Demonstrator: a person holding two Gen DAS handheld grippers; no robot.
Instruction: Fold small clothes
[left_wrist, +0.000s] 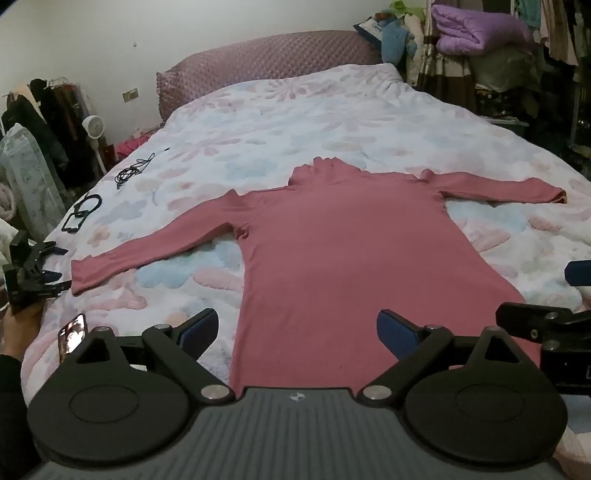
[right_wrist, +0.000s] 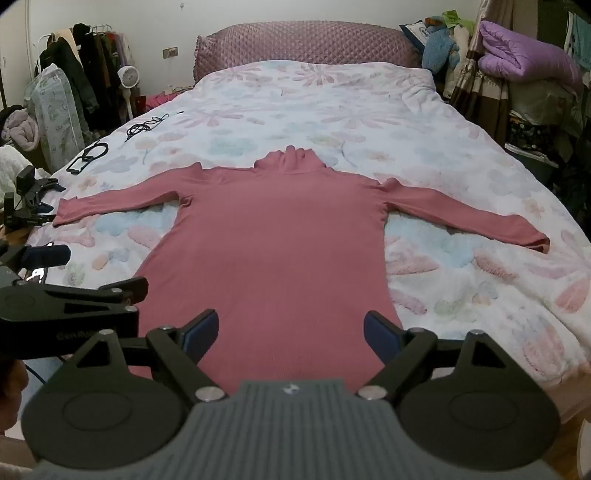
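Both grippers tip down over the near hem of the pink top. Left gripper and right gripper gape wide, holding nothing. It lies flat on the flowery bed, sleeves spread.

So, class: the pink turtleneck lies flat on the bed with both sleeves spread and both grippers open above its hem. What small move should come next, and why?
Probably reach the left gripper toward the left sleeve's cuff to fold it across the body. The pink turtleneck lies flat and smooth, both sleeves out, nothing folded yet, and the right gripper holds nothing either.
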